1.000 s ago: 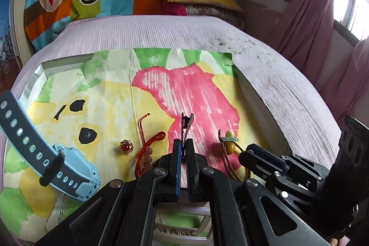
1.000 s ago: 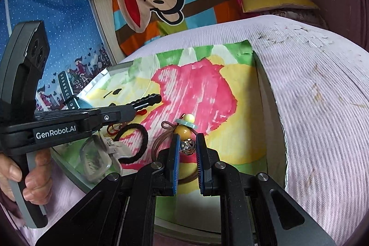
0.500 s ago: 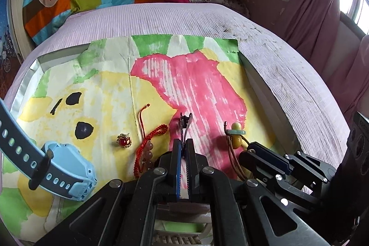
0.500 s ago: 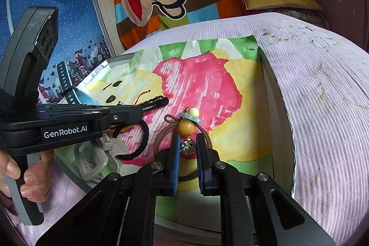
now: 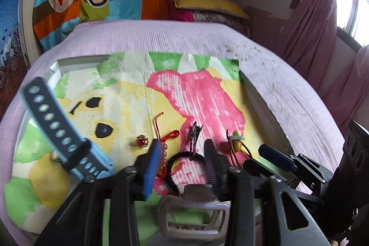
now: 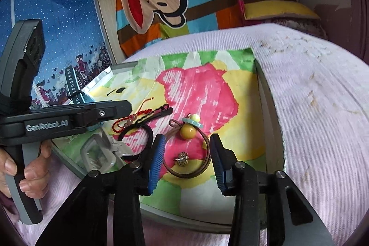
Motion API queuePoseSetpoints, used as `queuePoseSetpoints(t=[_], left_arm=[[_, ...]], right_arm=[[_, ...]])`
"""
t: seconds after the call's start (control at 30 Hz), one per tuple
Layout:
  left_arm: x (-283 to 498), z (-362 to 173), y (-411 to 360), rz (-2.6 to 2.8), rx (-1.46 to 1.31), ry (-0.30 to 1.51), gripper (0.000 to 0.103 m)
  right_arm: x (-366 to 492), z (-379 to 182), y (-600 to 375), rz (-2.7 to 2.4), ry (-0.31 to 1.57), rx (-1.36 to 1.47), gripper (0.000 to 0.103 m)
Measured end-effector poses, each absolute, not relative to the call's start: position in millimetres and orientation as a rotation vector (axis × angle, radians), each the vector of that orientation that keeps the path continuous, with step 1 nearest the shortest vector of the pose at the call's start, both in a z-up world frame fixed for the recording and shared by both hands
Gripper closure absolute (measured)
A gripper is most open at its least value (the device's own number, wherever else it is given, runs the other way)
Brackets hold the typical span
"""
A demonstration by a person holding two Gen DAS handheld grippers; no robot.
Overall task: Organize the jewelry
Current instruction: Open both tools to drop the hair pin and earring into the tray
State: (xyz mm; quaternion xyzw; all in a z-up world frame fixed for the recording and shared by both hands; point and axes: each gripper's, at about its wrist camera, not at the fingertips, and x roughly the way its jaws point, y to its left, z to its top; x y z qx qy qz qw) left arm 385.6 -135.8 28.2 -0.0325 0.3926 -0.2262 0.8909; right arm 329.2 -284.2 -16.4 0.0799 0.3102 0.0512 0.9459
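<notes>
Left gripper [image 5: 182, 159] stands wide, empty, over the black hair tie [image 5: 184, 157] on the painted mat [image 5: 129, 96]. Right gripper [image 6: 186, 158] is also wide, straddling the brown cord bracelet [image 6: 196, 167] and what appears a small silver bell [image 6: 182, 157], near the mat's front edge.

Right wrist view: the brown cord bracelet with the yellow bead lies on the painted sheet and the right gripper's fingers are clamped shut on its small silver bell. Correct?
Not quite. The brown cord bracelet with the yellow bead does lie on the painted sheet, but the right gripper is open: its fingers stand apart either side of the small silver bell, not touching it. The right wrist view shows this.
</notes>
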Motion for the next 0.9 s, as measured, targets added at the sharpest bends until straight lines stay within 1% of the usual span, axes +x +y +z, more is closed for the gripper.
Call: queuePoseSetpoints(t=[0.17, 0.23, 0.27, 0.37, 0.43, 0.5, 0.63, 0.7, 0.73, 0.8, 0.9], left_arm=[[374.7, 38.7, -124.2, -0.462, -0.085, 0.758, 0.058], [368.8, 42.9, -118.5, -0.452, -0.087, 0.733, 0.052], [366.1, 44.4, -116.5, -0.447, -0.086, 0.721, 0.048], [356.7, 51.3, -108.4, -0.434, -0.086, 0.679, 0.042], [350.6, 54.6, -103.3, -0.422, -0.089, 0.659, 0.035], [342.5, 57.2, -95.7, -0.408, -0.097, 0.636, 0.025], [330.2, 61.2, -81.7, -0.383, -0.116, 0.605, 0.018], [324.5, 63.1, -75.4, -0.366, -0.122, 0.589, 0.011], [320.3, 64.4, -71.2, -0.353, -0.125, 0.576, 0.009], [314.2, 65.9, -65.6, -0.334, -0.129, 0.559, 0.001], [303.8, 68.3, -56.3, -0.314, -0.141, 0.532, 0.0]], right_arm=[[319.5, -6.7, -281.5, 0.09, 0.593, 0.142, 0.066], [314.2, -1.7, -281.4, 0.083, 0.573, 0.14, 0.058], [311.7, 0.5, -281.4, 0.081, 0.564, 0.141, 0.054], [302.9, 8.0, -280.5, 0.072, 0.533, 0.142, 0.048], [296.5, 13.0, -280.1, 0.074, 0.515, 0.141, 0.045], [290.0, 17.8, -278.6, 0.07, 0.497, 0.134, 0.041], [276.9, 26.2, -275.0, 0.075, 0.465, 0.135, 0.03], [271.4, 29.7, -273.6, 0.077, 0.453, 0.137, 0.023], [267.8, 31.8, -272.4, 0.079, 0.444, 0.138, 0.02], [261.4, 35.4, -271.5, 0.078, 0.429, 0.14, 0.012], [253.4, 39.7, -269.4, 0.083, 0.414, 0.145, 0.01]])
